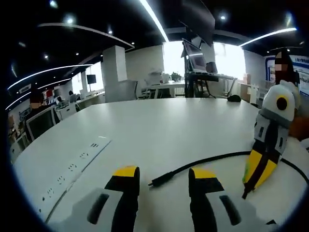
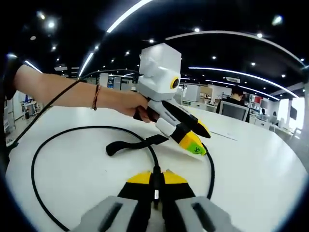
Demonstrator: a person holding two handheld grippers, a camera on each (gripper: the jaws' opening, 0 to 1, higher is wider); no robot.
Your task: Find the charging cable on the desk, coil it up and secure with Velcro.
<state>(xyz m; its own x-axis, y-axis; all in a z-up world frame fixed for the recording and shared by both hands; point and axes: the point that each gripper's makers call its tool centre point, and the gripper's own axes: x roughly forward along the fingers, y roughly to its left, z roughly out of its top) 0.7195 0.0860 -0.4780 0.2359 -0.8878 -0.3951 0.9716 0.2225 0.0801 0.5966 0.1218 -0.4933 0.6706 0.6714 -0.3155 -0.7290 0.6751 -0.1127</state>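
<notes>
R gripper point(image 2: 155, 178) jaws clamp black cable point(image 2: 38, 150); L gripper point(image 1: 161, 176) jaws open by plug; power strip point(image 1: 77, 166) left.

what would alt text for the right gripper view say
The right gripper, jaws shut, pinches a black cable that loops across a white table. Beyond it, a person's hand holds the left gripper low over the table near the cable's Velcro strap. An office shows behind.

Nothing you can really read here; the wall poster point(image 1: 303, 72) has lettering, but way too blurry.
</notes>
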